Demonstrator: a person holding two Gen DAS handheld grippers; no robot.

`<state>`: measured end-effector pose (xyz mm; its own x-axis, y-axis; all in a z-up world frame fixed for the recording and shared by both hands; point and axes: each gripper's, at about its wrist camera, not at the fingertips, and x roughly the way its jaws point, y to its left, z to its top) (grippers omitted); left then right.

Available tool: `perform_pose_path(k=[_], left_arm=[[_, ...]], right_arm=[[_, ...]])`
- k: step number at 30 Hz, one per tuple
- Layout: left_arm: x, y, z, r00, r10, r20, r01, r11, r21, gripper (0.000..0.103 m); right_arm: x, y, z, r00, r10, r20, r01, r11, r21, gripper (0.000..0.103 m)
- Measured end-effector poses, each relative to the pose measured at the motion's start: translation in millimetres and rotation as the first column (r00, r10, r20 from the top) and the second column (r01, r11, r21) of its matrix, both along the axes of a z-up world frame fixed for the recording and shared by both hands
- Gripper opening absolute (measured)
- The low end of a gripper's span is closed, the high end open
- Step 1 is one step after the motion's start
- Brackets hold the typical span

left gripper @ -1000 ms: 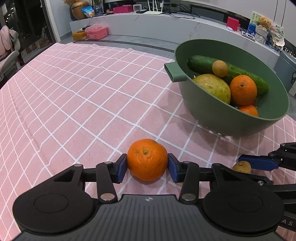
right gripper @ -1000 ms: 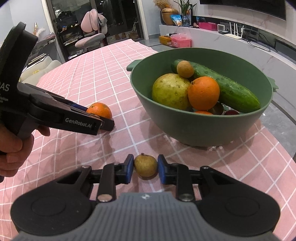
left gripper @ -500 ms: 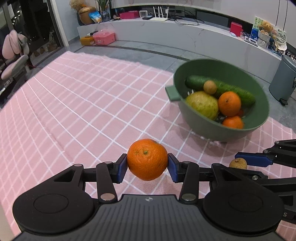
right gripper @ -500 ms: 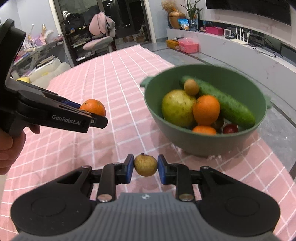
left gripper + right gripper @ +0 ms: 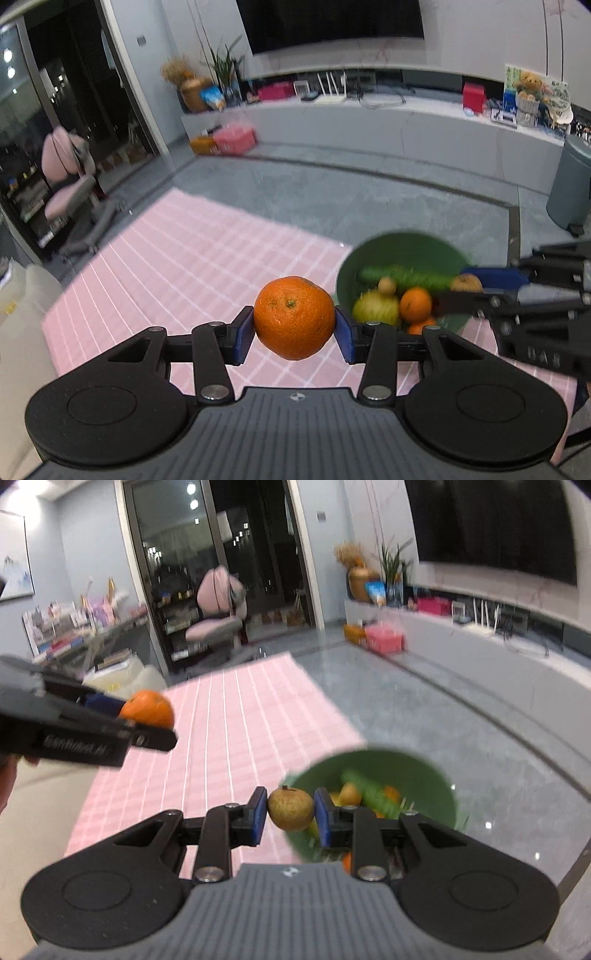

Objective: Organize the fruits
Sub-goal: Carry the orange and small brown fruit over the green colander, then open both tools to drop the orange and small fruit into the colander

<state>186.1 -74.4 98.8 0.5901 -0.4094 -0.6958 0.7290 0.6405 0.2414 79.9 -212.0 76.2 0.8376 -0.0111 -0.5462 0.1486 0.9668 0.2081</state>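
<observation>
My left gripper (image 5: 294, 328) is shut on an orange mandarin (image 5: 294, 317) and holds it high above the pink checked tablecloth (image 5: 207, 258). My right gripper (image 5: 290, 814) is shut on a small brown longan-like fruit (image 5: 290, 808), held high over the near rim of the green bowl (image 5: 424, 775). The bowl (image 5: 402, 251) holds a cucumber (image 5: 406, 277), a yellow-green fruit, oranges and a small brown fruit. In the right wrist view the left gripper with the mandarin (image 5: 147, 709) is up at the left. In the left wrist view the right gripper (image 5: 476, 282) hangs over the bowl's right side.
The table's far edge drops to a grey floor (image 5: 369, 192). A pink chair (image 5: 218, 616) stands by dark glass doors. A long white counter (image 5: 406, 122) with clutter runs along the back wall, and a grey bin (image 5: 569, 184) stands at the right.
Both grippers have risen well above the table with their fruit still held. The bowl now looks smaller and lower, and the right gripper's fruit has moved over the bowl.
</observation>
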Motion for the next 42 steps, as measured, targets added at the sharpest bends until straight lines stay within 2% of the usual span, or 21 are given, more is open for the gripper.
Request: perform_pose_path(k=[2,6,12,19,24,30,35,42], left_arm=[[-7,-10,13,1.0,0.003,0.021,-0.003,1.0,-0.012,0.052],[-17,-29,19,0.999,0.007,0.034,-0.005,1.0,-0.03,0.052],[-25,-66,-10,0.999,-0.036,-0.013,0.036,0.999,-0.014,0.052],[-23,-101,-56,0.992,-0.082,-0.094,0.085,0.996,0.026,0.052],[-20,-112,-79,0.984,-0.116,-0.135,0.127,0.989,0.078,0.052],[-10,-118,-109,0.973,-0.133,-0.189,0.168,0.969,0.183,0.052],[-1,-123,-130,0.96,-0.148,-0.237,0.207,0.946,0.251,0.052],[10,-131,-143,0.944,-0.157,-0.289,0.241,0.928,0.283,0.052]], right_arm=[[0,-12,20,1.0,-0.001,0.031,0.001,1.0,-0.005,0.024],[3,-40,50,0.998,0.017,0.066,-0.016,1.0,-0.021,0.024],[18,-90,60,0.995,0.094,0.036,-0.091,0.993,-0.071,0.024],[33,-145,33,0.986,0.162,-0.042,-0.165,0.983,-0.08,0.024],[46,-160,9,0.964,0.244,-0.103,-0.249,0.968,-0.038,0.024],[63,-149,-26,0.918,0.352,-0.181,-0.362,0.932,-0.023,0.024],[72,-129,-61,0.865,0.419,-0.275,-0.44,0.898,-0.018,0.024],[84,-118,-82,0.824,0.46,-0.332,-0.487,0.874,0.001,0.024]])
